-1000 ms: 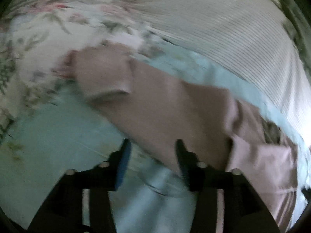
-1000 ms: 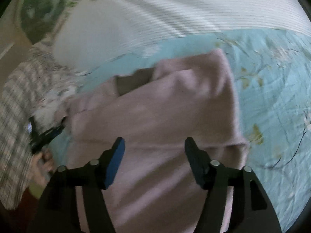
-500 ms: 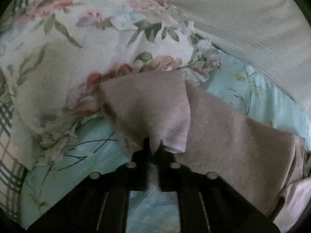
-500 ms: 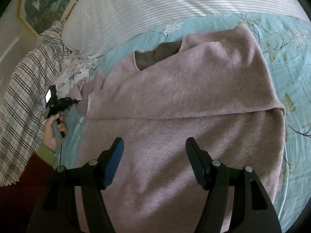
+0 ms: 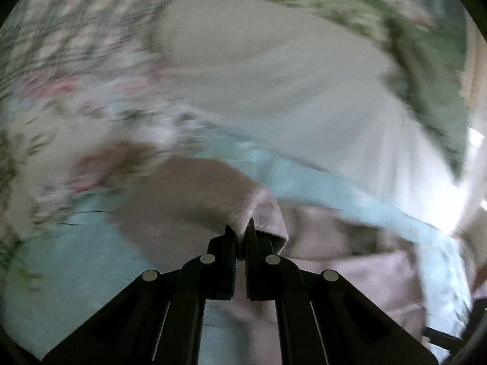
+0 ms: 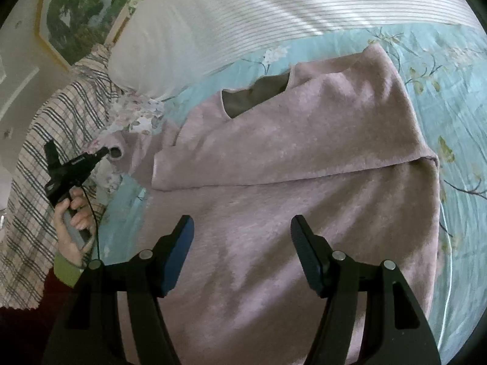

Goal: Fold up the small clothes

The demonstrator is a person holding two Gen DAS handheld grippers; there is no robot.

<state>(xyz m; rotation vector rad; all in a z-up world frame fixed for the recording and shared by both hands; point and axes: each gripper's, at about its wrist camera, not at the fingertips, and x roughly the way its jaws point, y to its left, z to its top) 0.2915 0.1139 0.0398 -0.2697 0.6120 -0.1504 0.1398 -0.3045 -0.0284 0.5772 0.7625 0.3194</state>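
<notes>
A dusty pink sweater [image 6: 289, 182] lies spread on the pale blue floral bedsheet [image 6: 441, 70], its right sleeve folded across the chest. My right gripper [image 6: 242, 228] hovers open and empty over the sweater's lower body. My left gripper [image 5: 240, 231] is shut on the cuff of the left sleeve [image 5: 194, 194] and holds it lifted; the left wrist view is motion-blurred. In the right wrist view the left gripper [image 6: 105, 152] shows at the far left, pinching the cuff [image 6: 117, 150] beside the pillows.
A white striped pillow [image 6: 243, 15] lies behind the sweater. A floral pillow [image 6: 134, 115] and a plaid blanket [image 6: 36, 158] sit at the left. A framed landscape picture [image 6: 76, 9] hangs on the wall.
The left gripper closed on the sleeve cuff and now lifts and swings it toward the sweater's body. The right gripper has risen slightly and stays open.
</notes>
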